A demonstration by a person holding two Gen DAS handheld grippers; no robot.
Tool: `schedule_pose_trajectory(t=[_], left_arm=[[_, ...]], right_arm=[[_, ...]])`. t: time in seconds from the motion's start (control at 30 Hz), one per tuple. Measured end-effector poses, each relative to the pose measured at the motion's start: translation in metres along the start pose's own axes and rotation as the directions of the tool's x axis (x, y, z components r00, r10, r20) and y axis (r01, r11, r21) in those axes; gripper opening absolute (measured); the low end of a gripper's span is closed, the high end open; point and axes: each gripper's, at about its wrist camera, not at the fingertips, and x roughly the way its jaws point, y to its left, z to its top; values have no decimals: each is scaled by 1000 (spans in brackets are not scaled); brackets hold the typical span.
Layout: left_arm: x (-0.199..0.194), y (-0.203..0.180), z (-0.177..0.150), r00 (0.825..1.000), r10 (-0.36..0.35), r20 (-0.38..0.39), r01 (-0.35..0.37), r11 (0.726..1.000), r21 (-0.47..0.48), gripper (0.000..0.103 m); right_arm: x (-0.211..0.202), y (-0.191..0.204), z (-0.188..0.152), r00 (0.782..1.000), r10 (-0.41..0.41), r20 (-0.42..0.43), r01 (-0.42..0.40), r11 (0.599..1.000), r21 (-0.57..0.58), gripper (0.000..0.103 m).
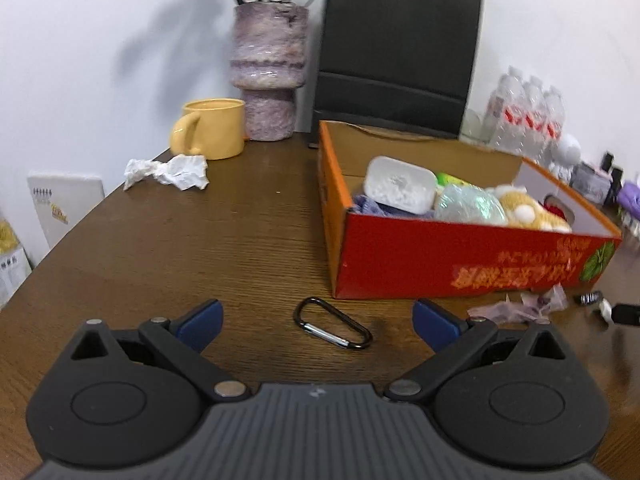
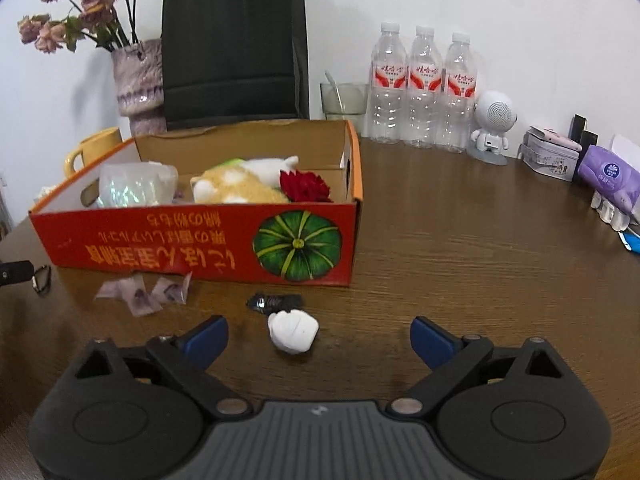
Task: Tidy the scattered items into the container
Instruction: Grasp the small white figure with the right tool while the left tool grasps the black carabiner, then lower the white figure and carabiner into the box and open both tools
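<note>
A: Left gripper (image 1: pixel 316 326)?
B: Jaws spread wide, holding nothing; black carabiner (image 1: pixel 333 322) lies on the table (image 1: pixel 224 248) between its fingers.
A: Right gripper (image 2: pixel 319 336)?
B: Equally wide, empty; white lump (image 2: pixel 293 331) between fingertips, dark clip (image 2: pixel 275 301) just beyond.
A: Container?
B: Red cardboard box (image 2: pixel 192 246), already part-filled, crumpled purple wrapper (image 2: pixel 146 292) beside its front.

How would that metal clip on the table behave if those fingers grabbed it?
The carabiner looks like thin rigid metal, so it probably won't bend. Lying flat on the wooden table, it may slide when nudged. Its smooth, slim frame could slip between the open left gripper fingers.
</note>
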Motion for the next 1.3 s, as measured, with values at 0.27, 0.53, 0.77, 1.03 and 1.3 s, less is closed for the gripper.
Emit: schedule_pose_trajectory(t=[0.27,0.53,0.77,1.03,1.3], left_arm=[[17,-10,-1,1000,12,-26,-10,997,80,101],[33,-6,3,997,-10,-74,16,996,87,84],[24,-7,1,998,-38,-50,43,992,116,37],[18,-7,0,998,-51,-21,53,993,108,13],[11,-8,-3,998,-68,-8,68,993,95,14]], right_arm=[[9,0,-2,1000,-10,-13,10,1000,4,85],[18,-2,-1,1000,4,-24,-3,1000,24,67],[14,2,-3,1000,22,-4,-22,1000,7,27],[12,0,-3,1000,26,4,-26,1000,18,27],[10,0,-3,1000,23,14,-23,999,22,27]])
